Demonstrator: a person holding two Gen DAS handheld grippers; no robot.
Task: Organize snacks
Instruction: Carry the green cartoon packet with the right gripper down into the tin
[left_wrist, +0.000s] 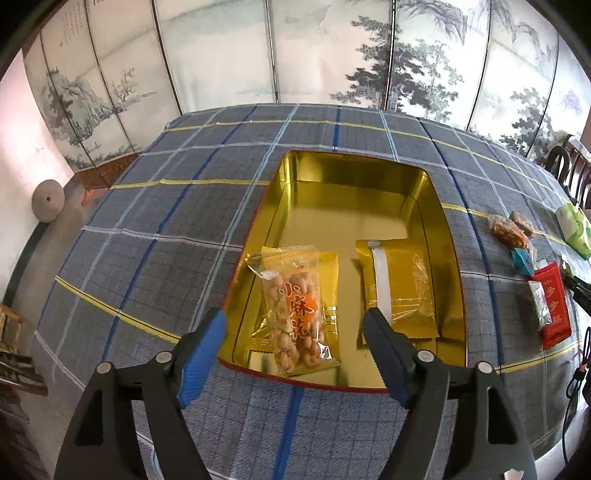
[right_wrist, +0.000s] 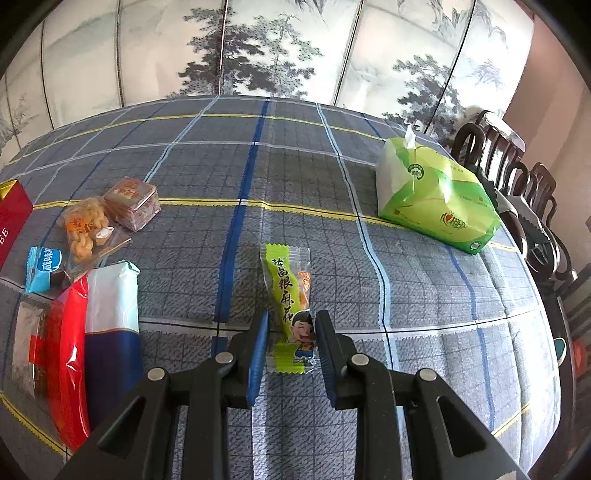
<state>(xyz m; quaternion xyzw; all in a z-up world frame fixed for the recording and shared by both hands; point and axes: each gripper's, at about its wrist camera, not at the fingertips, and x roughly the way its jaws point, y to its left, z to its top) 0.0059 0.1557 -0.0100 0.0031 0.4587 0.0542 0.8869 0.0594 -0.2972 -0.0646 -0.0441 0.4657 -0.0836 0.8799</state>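
Under your left claw (left_wrist: 293, 343), spread wide and empty, sits the gold tin (left_wrist: 428, 206) holding two packets. Between your right claw (right_wrist: 290, 338) fingers, open and not yet pinching, lies the green snack (right_wrist: 291, 299) on the bench, long axis pointing straight ahead.

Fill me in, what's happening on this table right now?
A person is sorting snacks into a gold tin. The left tool hangs open over the tin, which already holds a twisted-dough snack bag and a gold packet. The right tool is open around a green snack packet lying on the checked cloth, not yet gripped. More snacks wait at its left.
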